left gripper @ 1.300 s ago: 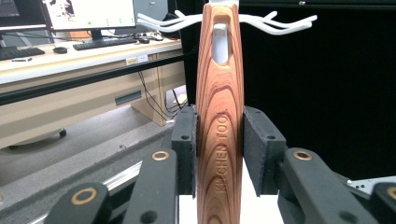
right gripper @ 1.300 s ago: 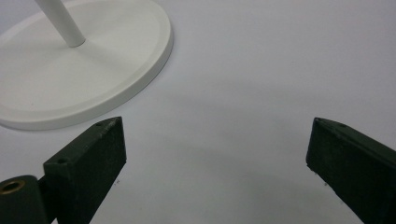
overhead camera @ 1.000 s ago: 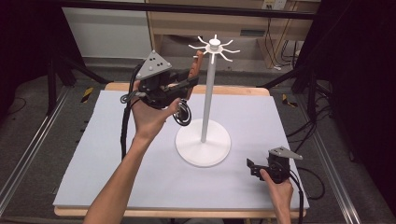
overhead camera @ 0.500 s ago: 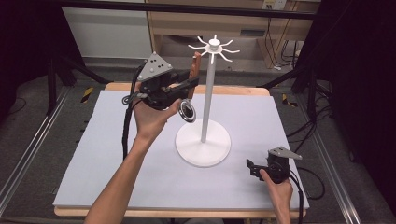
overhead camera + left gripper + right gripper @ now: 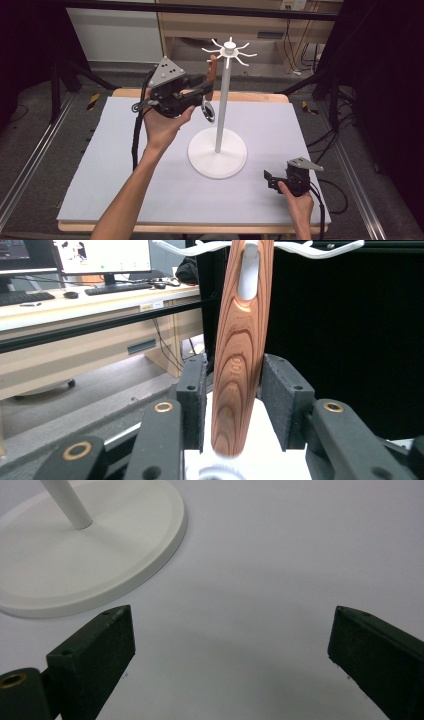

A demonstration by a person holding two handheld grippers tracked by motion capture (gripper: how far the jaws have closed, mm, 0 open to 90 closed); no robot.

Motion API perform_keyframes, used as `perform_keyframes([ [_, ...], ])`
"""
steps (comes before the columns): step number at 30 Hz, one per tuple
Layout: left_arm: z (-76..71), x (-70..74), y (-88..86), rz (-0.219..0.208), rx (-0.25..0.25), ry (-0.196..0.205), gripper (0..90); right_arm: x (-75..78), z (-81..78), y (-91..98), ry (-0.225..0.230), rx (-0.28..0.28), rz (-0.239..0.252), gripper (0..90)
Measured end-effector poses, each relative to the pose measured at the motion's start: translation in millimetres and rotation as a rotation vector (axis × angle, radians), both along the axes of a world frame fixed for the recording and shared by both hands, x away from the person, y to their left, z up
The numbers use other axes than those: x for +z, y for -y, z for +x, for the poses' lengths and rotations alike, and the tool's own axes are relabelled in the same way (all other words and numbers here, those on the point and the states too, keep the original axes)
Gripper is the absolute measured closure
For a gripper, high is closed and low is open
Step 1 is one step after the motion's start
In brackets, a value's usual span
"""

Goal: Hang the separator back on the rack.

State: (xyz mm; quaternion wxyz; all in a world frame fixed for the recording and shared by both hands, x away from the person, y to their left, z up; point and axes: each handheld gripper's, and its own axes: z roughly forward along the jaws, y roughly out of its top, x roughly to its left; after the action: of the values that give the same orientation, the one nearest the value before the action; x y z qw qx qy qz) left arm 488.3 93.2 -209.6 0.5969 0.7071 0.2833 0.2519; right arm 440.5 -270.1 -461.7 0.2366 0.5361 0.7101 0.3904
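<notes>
Across the grey counter (image 5: 125,165), I am opening my left hand-held gripper (image 5: 232,405) around the wooden-handled utensil (image 5: 240,365) hanging on the white rack (image 5: 229,50) at twelve o'clock, risking unhooking it, while my right hand-held gripper (image 5: 230,640) is resting open at five o'clock.

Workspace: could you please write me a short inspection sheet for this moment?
Surface: pale grey mat on a wooden table.
Job's things: wooden-handled utensil hangs by its slot on a hook of the white stand.
Clutter: nothing seen.
Grippers: left gripper jaws opening, handle between them with a gap on each side; right gripper open, low over the mat.
Cables: one trails from each gripper; more lie on the floor at right.
Surroundings: desk with monitor and keyboard, dark curtain.
</notes>
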Motion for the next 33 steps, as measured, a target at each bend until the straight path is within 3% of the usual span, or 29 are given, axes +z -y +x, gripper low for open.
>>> perform_keyframes([
  [8,-5.9,-7.7,-10.7,0.020,-0.005,0.005,57.2,0.3,-0.2,0.6,0.000,0.000,-0.001,5.4],
  [14,-12.0,-21.7,-30.9,0.051,0.003,0.028,52.2,-1.0,-0.1,-0.7,-0.004,-0.004,-0.008,5.4],
  [15,-13.6,-24.8,-34.7,0.049,0.007,0.023,51.4,-1.1,0.0,-0.8,-0.002,-0.002,-0.011,5.4],
  [16,-18.4,-28.9,-37.9,0.037,0.010,-0.028,50.3,-1.2,0.0,-0.8,0.000,0.000,-0.011,5.4],
  [20,-23.4,-43.6,-52.1,0.039,0.017,-0.028,47.7,-1.2,0.0,-1.0,-0.005,0.004,-0.007,5.4],
  [25,-28.3,-69.0,-66.9,0.054,0.025,-0.076,45.4,-2.4,0.2,-2.4,-0.014,0.009,-0.013,5.4],
  [33,-38.1,-108.7,-84.3,0.079,0.039,-0.121,43.3,-2.6,-0.1,-2.5,-0.018,0.009,-0.015,5.4],
])
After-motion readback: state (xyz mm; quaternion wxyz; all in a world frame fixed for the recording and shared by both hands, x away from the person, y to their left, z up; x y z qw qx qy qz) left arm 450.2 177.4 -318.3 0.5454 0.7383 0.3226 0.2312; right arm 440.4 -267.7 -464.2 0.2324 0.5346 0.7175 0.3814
